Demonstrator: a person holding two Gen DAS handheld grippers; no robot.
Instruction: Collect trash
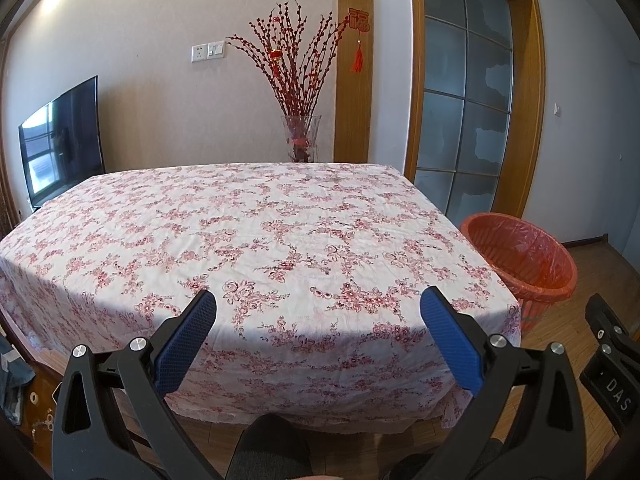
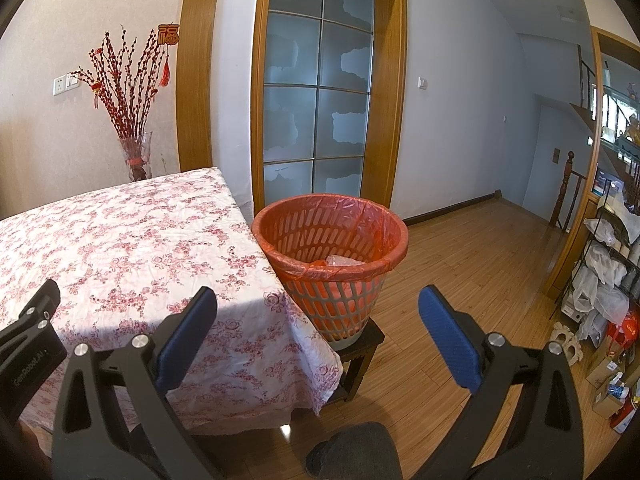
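Standing spread wide and empty, both grippers hover at the near edge of the table.

The left gripper [image 1: 318, 302] faces the flowered tablecloth [image 1: 256, 232], its blue pads far apart with nothing between them; the right gripper [image 2: 318, 300] is just as wide and holds nothing. The trash basket [image 2: 332, 256], lined with a red bag, sits on a small dark stool [image 2: 360, 344] touching the table's right corner, ahead of the right gripper and off to the left gripper's right. A crumpled clear wrapper [image 2: 344, 261] lies inside the basket. A dark-trousered knee [image 2: 360, 452] shows below the right gripper.
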